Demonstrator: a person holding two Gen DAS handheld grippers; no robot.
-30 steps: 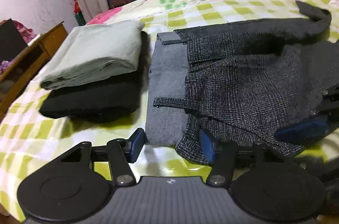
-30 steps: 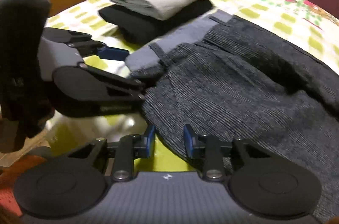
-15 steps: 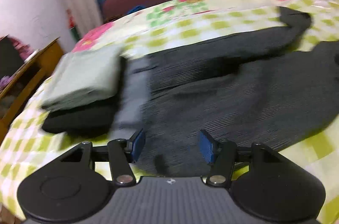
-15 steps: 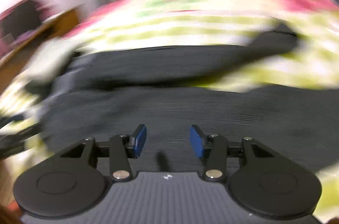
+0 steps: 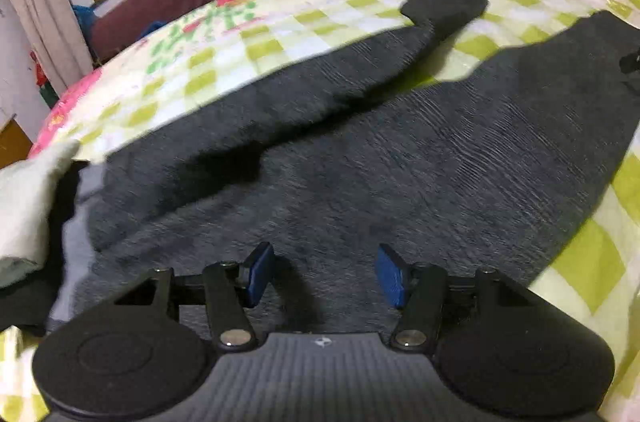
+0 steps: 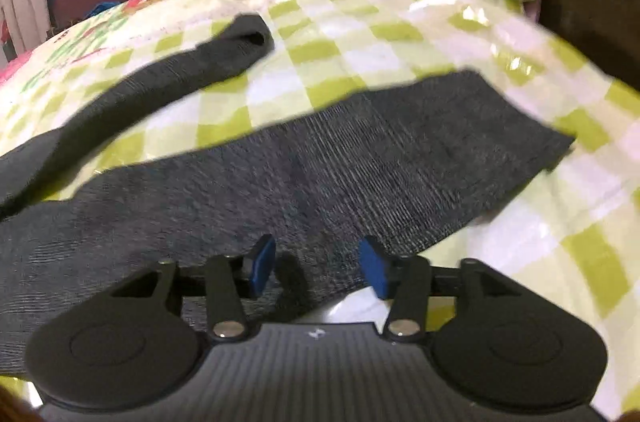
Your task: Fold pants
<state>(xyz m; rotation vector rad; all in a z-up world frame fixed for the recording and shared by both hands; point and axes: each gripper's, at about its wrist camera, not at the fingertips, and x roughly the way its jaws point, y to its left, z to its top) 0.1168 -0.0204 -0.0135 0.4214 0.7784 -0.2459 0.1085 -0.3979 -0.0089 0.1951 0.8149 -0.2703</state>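
Both grippers have swept from the waistband along the pants (image 5: 360, 182) toward the leg ends. The left gripper (image 5: 322, 276) hovers with fingers apart, empty; the right gripper (image 6: 318, 268) has just been widening, nothing between them. Pants lie unfolded on the bed (image 6: 360, 34), legs splayed, so the fold likely starts next.

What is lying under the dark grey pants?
The dark grey pants lie spread on the green-checked bed cover, which shows between and around both legs. Anything directly beneath the fabric is covered.
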